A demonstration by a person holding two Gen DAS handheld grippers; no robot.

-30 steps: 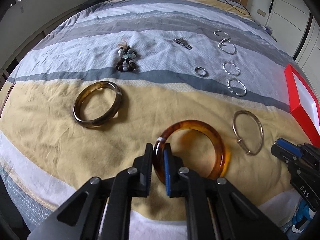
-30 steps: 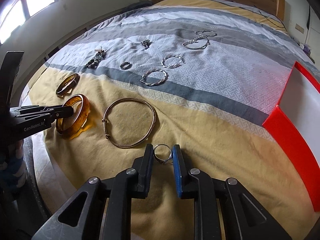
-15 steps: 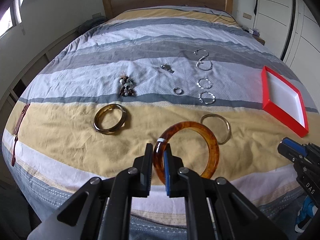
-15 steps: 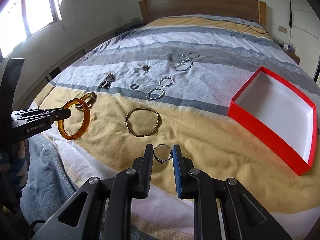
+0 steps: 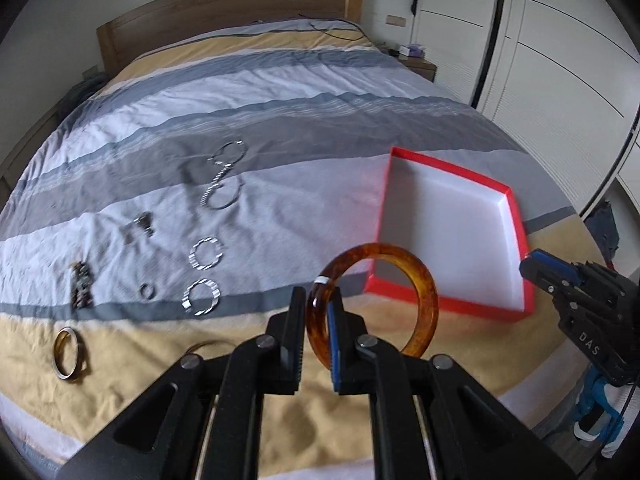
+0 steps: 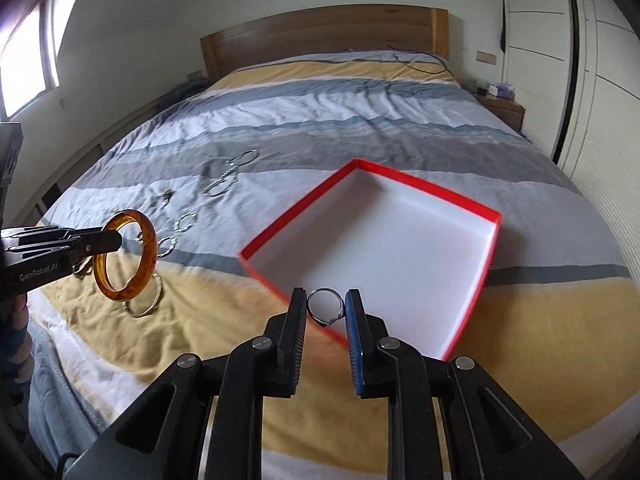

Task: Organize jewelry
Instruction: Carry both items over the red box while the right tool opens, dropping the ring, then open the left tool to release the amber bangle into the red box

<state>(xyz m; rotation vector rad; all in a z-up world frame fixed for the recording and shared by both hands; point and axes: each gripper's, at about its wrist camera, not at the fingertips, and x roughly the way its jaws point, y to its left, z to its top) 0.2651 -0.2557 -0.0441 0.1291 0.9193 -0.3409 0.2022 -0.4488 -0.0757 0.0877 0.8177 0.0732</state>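
**Both grippers holding jewelry in the air near the red box**

Left gripper (image 5: 316, 316) is pointing forward over the yellow band of the bedspread (image 5: 280, 128), jaws clamped on the near rim of the amber bangle (image 5: 424, 280). Bangle is hanging in the air, standing roughly upright, its far side overlapping the near-left corner of the red box (image 5: 516, 216) in this view. Right gripper (image 6: 326, 312) is being held level, aiming at the near corner of the box (image 6: 400, 178), jaws pinching the small silver ring (image 6: 325, 306) between them; ring is sitting upright in the gap, off the bed.

Box is lying on the bedspread toward the right side, white inside, nothing in it.

Left wrist view only: brown bangle (image 5: 68, 354) lying flat on the yellow band at far left, beaded piece (image 5: 81, 284) beyond it, tiny ring (image 5: 147, 291), two twisted silver bracelets (image 5: 201, 297) one behind the other, chain pieces farther up the grey stripes; blurred. Right gripper's blue-tipped fingers (image 5: 548, 266) are showing at the right edge.

Right wrist view only: left gripper (image 6: 108, 242) from the side at left edge, bangle (image 6: 140, 280) clearly above the bed, thin gold bangle (image 6: 154, 300) lying under it. Window at far left, headboard (image 6: 320, 36), wardrobe doors at right.
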